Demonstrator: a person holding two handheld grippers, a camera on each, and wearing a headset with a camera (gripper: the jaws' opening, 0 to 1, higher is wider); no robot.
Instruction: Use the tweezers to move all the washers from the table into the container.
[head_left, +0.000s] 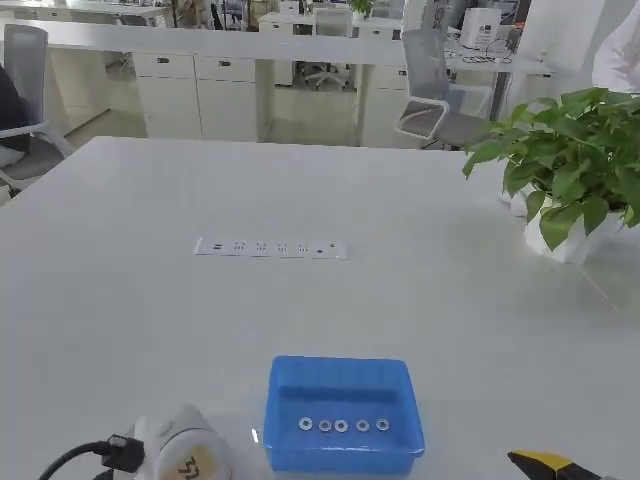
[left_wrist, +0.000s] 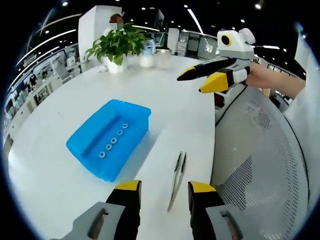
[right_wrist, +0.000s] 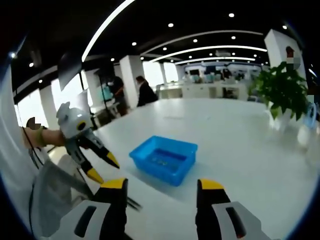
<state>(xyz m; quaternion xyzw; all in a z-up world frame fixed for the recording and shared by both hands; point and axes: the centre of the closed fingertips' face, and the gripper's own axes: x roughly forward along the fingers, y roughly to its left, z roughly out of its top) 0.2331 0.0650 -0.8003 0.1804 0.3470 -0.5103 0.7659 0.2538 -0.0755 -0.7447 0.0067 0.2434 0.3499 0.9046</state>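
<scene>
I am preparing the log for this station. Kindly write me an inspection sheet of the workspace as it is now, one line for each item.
Surface: white table; no loose washers seen on it.
Job's things: five washers in a row inside the blue container; tweezers lie on the table, not held.
Clutter: socket strip set in the table; potted plant at the far right.
Grippers: left gripper open, with the tweezers just ahead of it; right gripper open, holding nothing.
Cables: black cable runs to the left gripper.
Surroundings: office chair and desks beyond the table.

Five washers (head_left: 341, 426), one container (head_left: 340, 365), one tweezers (left_wrist: 176, 180)
</scene>
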